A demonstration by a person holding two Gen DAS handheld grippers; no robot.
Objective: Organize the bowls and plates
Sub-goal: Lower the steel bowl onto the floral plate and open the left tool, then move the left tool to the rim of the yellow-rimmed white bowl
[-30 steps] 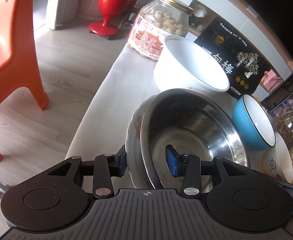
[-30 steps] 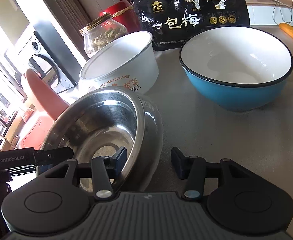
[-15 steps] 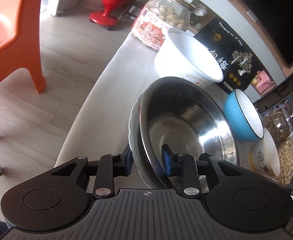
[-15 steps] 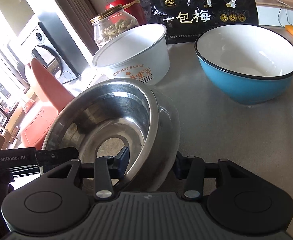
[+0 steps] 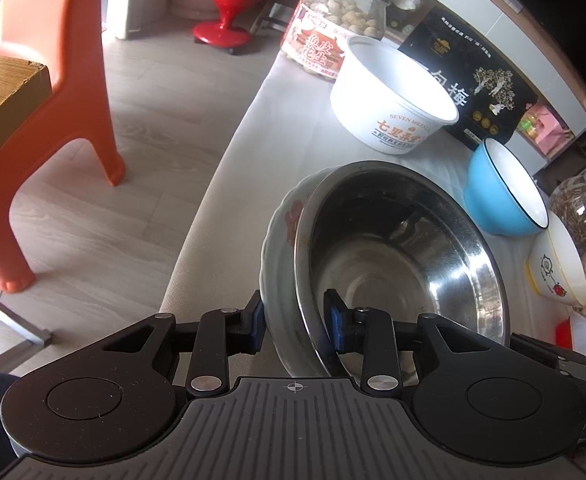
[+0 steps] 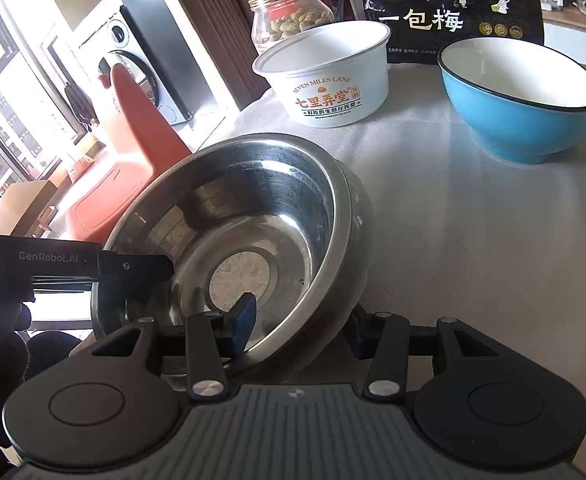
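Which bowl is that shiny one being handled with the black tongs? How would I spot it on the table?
Look at the near end of the grey table, in front of the white tub and blue bowl. The steel bowl sits nested in a flowered bowl, tilted, clamped by both grippers. It is the only metal, mirror-bright one.

5 bowls (image 5: 405,264), 3 jars (image 5: 333,32), 1 snack bag (image 5: 477,84), 1 orange chair (image 5: 53,100)

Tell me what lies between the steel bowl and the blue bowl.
Only bare table cloth separates the steel bowl from the blue bowl, clearest in the right wrist view.
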